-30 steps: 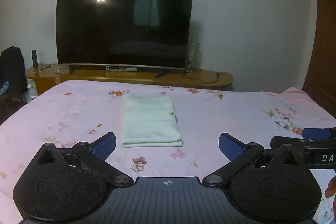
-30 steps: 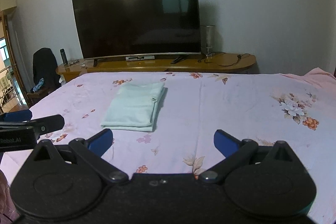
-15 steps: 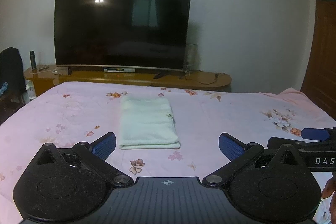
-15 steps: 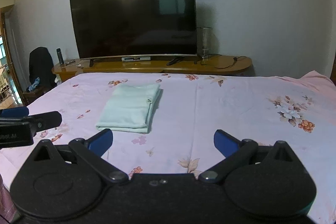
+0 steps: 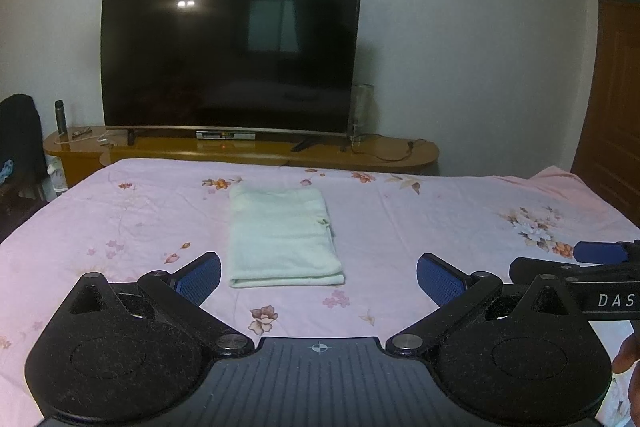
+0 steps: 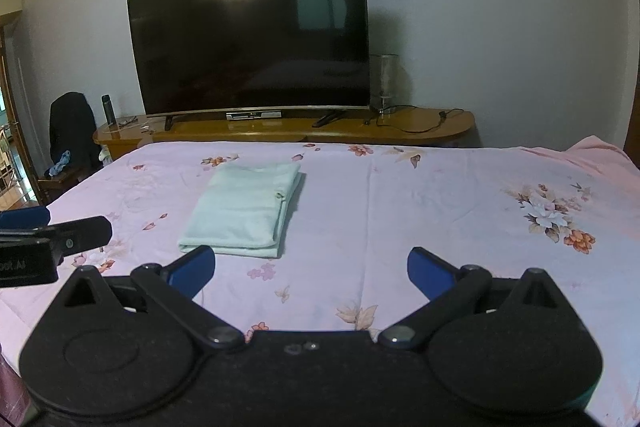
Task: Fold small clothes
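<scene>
A pale green cloth (image 5: 282,237) lies folded into a neat rectangle on the pink floral bedsheet (image 5: 420,227); the right wrist view shows the same cloth (image 6: 244,213) left of centre. My left gripper (image 5: 319,278) hovers open above the near part of the bed, with the cloth just beyond its left blue finger (image 5: 199,279). My right gripper (image 6: 311,273) is open too, and the cloth's near edge sits beside its left finger (image 6: 192,271). Neither holds anything. Each gripper's tip shows in the other's view, at the far right (image 5: 600,254) and far left (image 6: 24,217).
A large black TV (image 5: 230,55) stands on a low wooden console (image 5: 240,151) past the foot of the bed. On the left is a chair draped with dark clothes (image 6: 72,131). A wooden door (image 5: 616,87) is at the right. A hand (image 5: 628,359) shows at the lower right.
Both grippers have pulled back and tilted up a little, so the folded cloth sits slightly lower and nearer in each view. The cloth itself has not moved. Both stay open.
</scene>
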Demonstrator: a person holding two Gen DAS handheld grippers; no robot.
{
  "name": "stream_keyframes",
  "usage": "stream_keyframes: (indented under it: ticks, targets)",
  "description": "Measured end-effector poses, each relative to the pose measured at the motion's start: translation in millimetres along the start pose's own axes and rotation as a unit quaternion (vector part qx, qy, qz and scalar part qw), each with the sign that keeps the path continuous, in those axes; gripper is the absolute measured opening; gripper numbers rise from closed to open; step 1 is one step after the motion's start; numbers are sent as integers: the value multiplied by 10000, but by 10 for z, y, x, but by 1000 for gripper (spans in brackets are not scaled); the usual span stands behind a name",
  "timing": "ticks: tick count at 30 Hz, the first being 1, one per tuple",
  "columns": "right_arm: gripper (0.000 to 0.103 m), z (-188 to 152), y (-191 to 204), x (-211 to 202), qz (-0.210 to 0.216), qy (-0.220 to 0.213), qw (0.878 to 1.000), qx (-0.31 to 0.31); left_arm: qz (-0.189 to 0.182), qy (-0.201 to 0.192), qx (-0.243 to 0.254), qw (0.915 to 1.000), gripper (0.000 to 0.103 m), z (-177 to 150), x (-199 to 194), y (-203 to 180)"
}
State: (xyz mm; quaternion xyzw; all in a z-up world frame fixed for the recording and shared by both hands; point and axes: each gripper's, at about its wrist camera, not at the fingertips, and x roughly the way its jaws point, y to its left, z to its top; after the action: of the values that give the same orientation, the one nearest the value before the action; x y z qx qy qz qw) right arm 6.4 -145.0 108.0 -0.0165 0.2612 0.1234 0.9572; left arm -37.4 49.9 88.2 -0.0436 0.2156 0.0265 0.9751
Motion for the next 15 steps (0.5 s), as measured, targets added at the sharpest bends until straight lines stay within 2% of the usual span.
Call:
stream_keyframes:
  ticks: [15]
  targets:
    - [103,21,22,42,75,23,10000,24,-23,29,15,10000,103,10,44,86]
